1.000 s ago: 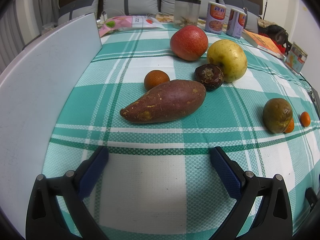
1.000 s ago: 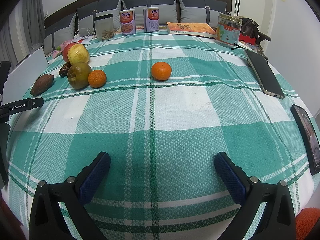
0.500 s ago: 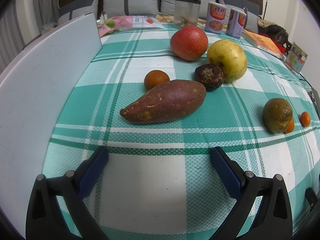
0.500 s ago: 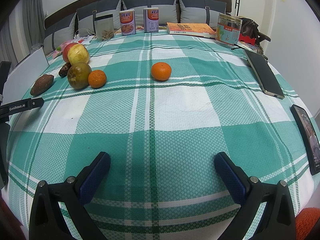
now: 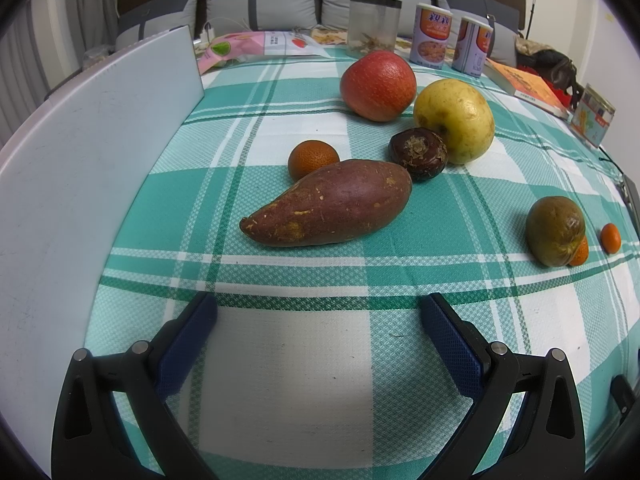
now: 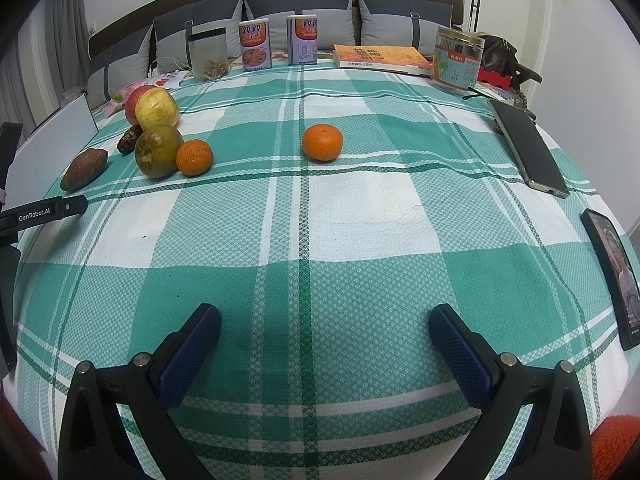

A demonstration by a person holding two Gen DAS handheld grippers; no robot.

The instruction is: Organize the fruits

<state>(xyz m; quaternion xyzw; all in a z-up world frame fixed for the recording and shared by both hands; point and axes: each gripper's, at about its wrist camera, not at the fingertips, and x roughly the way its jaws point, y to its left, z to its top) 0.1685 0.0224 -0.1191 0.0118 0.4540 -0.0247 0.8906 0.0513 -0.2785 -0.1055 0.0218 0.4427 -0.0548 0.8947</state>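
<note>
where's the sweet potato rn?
The sweet potato lies centre of the left wrist view, just ahead of the open left gripper, touching a small tangerine behind it; in the right wrist view it's far left.

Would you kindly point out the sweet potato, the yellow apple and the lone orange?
sweet potato (image 5: pixel 332 204), left wrist view, middle of its skin.
yellow apple (image 5: pixel 454 120), left wrist view, its front face.
lone orange (image 6: pixel 322 142), right wrist view, its centre.
</note>
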